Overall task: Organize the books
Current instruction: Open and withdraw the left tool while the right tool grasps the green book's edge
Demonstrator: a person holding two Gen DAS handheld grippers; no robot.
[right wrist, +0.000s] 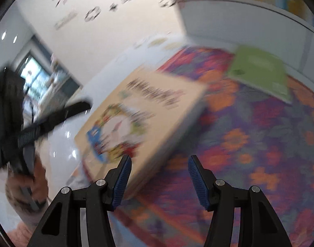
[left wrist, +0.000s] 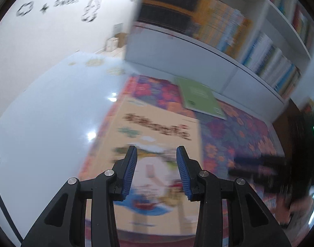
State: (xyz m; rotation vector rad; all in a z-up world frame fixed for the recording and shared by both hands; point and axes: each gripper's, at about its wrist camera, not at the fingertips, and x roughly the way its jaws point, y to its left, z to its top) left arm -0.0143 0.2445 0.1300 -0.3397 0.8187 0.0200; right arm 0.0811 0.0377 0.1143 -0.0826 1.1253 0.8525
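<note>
Books: the large beige picture book [left wrist: 157, 144] lies flat at frame centre on the flowered mat [left wrist: 239, 135]; the thin green book [left wrist: 202, 96] lies upper right. I judge both stiff, light; grip an overhanging edge. Left claw [left wrist: 156, 150] and right claw [right wrist: 159, 160] are spread, empty.

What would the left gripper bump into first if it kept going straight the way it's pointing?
Probably the big cream picture book. The left gripper has open, empty jaws aimed down at its cover, which lies flat on the flowery mat. The picture is blurry, so I can't tell how far away the book is.
</note>
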